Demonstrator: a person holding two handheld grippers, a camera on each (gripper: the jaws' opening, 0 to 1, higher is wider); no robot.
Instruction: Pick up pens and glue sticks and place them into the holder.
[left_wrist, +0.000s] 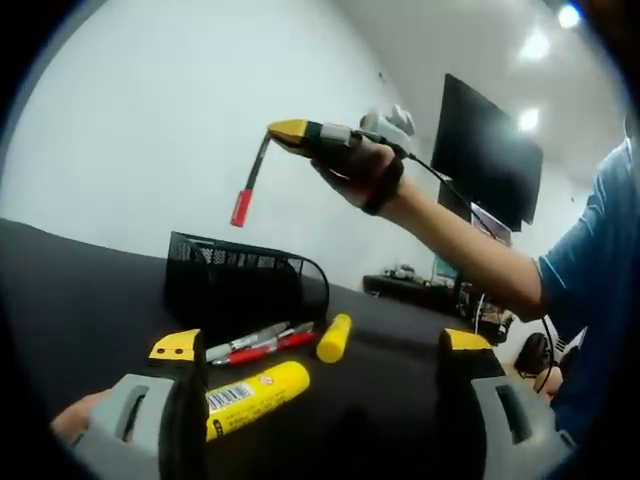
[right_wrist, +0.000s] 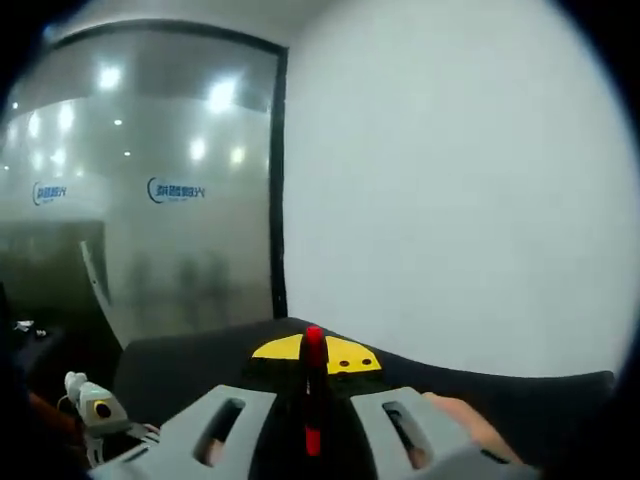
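The right gripper was clenched on a red pen, its yellow-tipped jaws pinched on the pen's upper end; in the right gripper view the pen ran up between the closed jaws with its red cap poking past them. Seen from the left gripper view, the pen hung slanting down and to the left, red cap lowest, in the air above and a little left of the holder, not yet inside it. The step in hand looked like the carry to the holder; the next move would call for bringing the cap over the open mouth, lowering it past the rim, and only then letting go, since the slant could catch the cap on the mesh edge. The left gripper hung released, jaws spread wide and holding nothing, low over the dark table. Between and beyond those jaws lay the rest: a large glue stick with a barcode label just beside the left jaw, a small glue stick nearer the holder, and two pens, one grey, one red, lying side by side by the holder's foot.
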